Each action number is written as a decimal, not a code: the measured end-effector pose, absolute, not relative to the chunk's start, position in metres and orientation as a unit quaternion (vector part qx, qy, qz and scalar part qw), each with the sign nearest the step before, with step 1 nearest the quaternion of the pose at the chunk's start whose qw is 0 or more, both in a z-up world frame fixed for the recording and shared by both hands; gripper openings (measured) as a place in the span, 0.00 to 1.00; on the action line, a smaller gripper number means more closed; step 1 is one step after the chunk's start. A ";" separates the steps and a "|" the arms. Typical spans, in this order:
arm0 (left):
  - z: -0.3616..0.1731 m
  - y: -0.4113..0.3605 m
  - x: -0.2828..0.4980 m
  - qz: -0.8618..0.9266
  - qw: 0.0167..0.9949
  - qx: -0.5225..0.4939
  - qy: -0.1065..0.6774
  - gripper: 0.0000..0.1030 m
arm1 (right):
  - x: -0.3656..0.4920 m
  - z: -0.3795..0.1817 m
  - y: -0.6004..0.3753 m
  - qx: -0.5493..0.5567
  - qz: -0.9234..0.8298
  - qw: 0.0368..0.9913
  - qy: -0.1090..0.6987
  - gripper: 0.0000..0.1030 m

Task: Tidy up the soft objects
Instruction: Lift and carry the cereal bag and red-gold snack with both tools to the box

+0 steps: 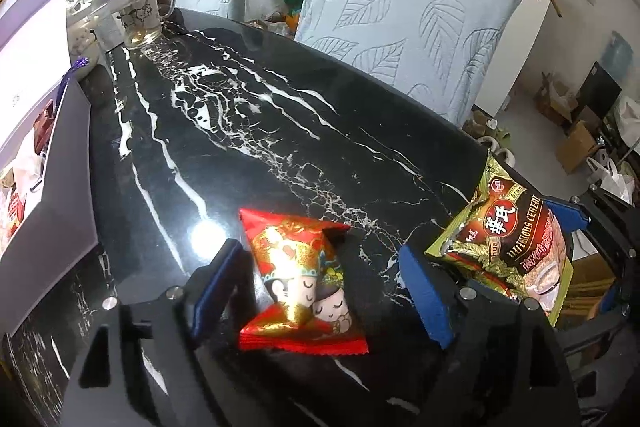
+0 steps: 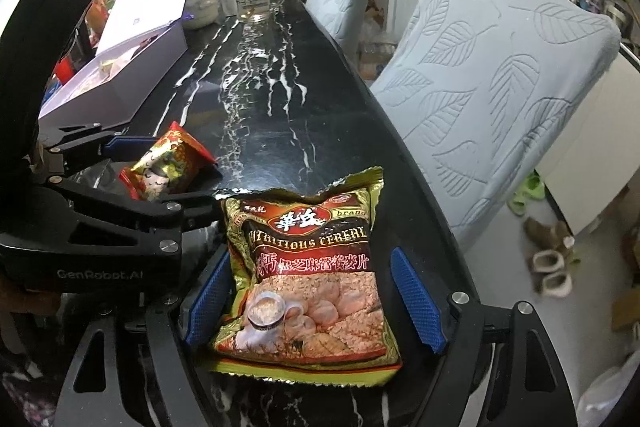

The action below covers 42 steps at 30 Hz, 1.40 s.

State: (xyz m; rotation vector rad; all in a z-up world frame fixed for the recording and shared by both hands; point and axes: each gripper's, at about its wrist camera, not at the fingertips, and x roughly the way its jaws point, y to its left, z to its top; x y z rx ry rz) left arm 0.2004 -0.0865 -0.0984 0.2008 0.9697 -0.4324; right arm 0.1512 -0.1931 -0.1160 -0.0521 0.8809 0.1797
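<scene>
A red and gold snack packet (image 1: 300, 279) with cartoon faces lies on the black marble table (image 1: 240, 131) between the open fingers of my left gripper (image 1: 320, 291), not clamped. It also shows in the right wrist view (image 2: 168, 163). A green and brown cereal bag (image 2: 304, 279) lies flat at the table's near edge between the open fingers of my right gripper (image 2: 312, 295), with gaps on both sides. The bag also shows at the right of the left wrist view (image 1: 508, 239). The left gripper (image 2: 160, 183) is seen from the side, just left of the cereal bag.
An open lavender box (image 2: 132, 63) with items inside stands at the table's left. A glass mug (image 1: 140, 15) and jars stand at the far end. Two chairs with pale leaf-pattern covers (image 1: 412, 19) line the table's right side. Slippers and boxes lie on the floor.
</scene>
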 end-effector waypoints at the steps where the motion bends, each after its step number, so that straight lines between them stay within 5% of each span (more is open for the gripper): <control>1: -0.099 -0.085 0.200 -0.202 0.861 0.092 0.458 0.78 | 0.151 -0.116 -0.193 -0.025 0.086 0.901 0.425 0.78; 3: -0.099 -0.082 0.198 -0.195 0.866 0.088 0.452 0.73 | 0.150 -0.116 -0.192 -0.028 0.088 0.901 0.425 0.81; 5: -0.097 -0.078 0.196 -0.187 0.873 0.082 0.443 0.40 | 0.150 -0.117 -0.188 -0.041 0.087 0.900 0.425 0.82; 6: -0.096 -0.077 0.196 -0.185 0.874 0.078 0.444 0.36 | 0.150 -0.117 -0.188 -0.041 0.087 0.901 0.424 0.82; 7: -0.096 -0.076 0.196 -0.184 0.873 0.073 0.445 0.35 | 0.150 -0.117 -0.188 -0.037 0.085 0.902 0.422 0.81; 10: -0.095 -0.074 0.194 -0.185 0.874 0.073 0.444 0.34 | 0.147 -0.115 -0.190 -0.036 0.083 0.908 0.410 0.54; 15: -0.094 -0.071 0.193 -0.201 0.867 0.049 0.453 0.34 | 0.148 -0.113 -0.201 -0.002 0.080 0.909 0.409 0.39; 42: -0.033 0.043 0.142 -0.104 0.918 -0.024 0.382 0.34 | 0.130 -0.071 -0.115 0.004 0.227 0.907 0.356 0.38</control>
